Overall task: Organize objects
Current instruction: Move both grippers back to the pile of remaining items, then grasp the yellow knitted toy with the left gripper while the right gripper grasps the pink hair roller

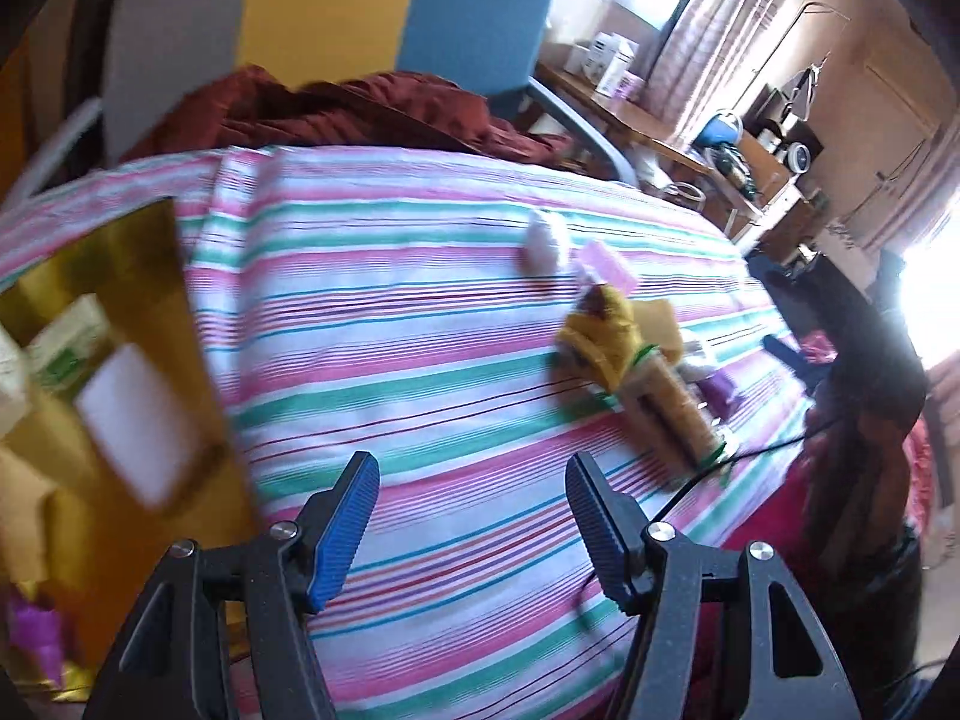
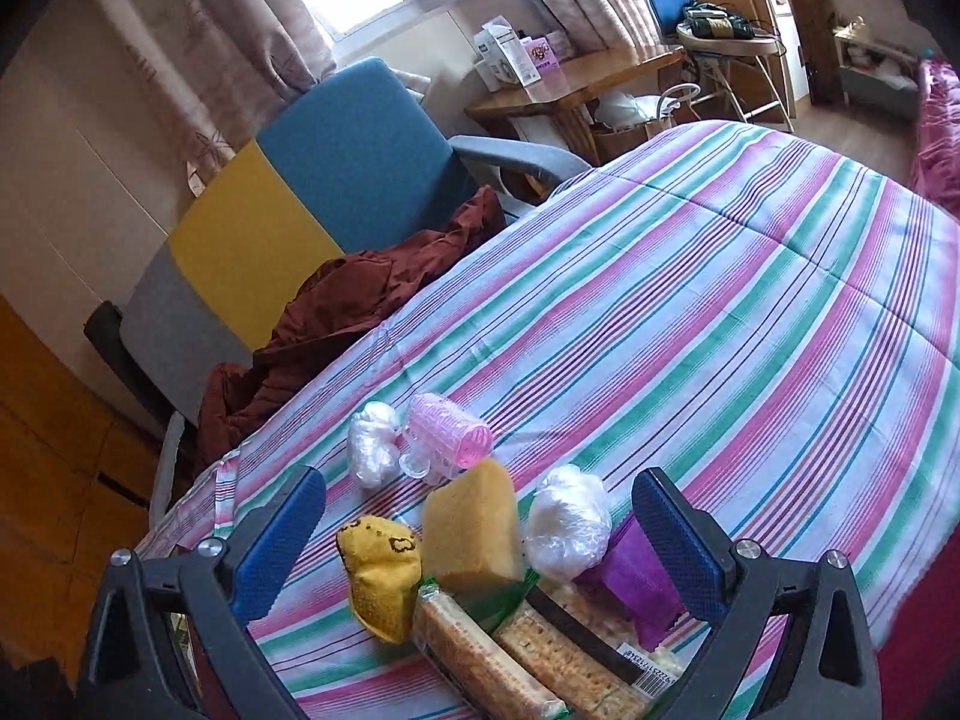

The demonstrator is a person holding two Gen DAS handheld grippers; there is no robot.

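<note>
Both wrist views, perhaps blurred, bedspread [image 1: 456,324]

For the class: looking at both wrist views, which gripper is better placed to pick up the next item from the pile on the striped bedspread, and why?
Right, probably. The right gripper hangs open directly over the pile, with the sponge and yellow pouch between its fingers. The left gripper is open over bare striped bedspread, with the pile off to its side.

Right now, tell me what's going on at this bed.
A person is sorting small items on a striped bedspread, one tool in each hand. The right tool stands open over a cluster: a yellow sponge, cracker packs, a yellow pouch, a pink roller and plastic bundles. The left tool is open and empty, near a gold box. Nothing is gripped.
</note>
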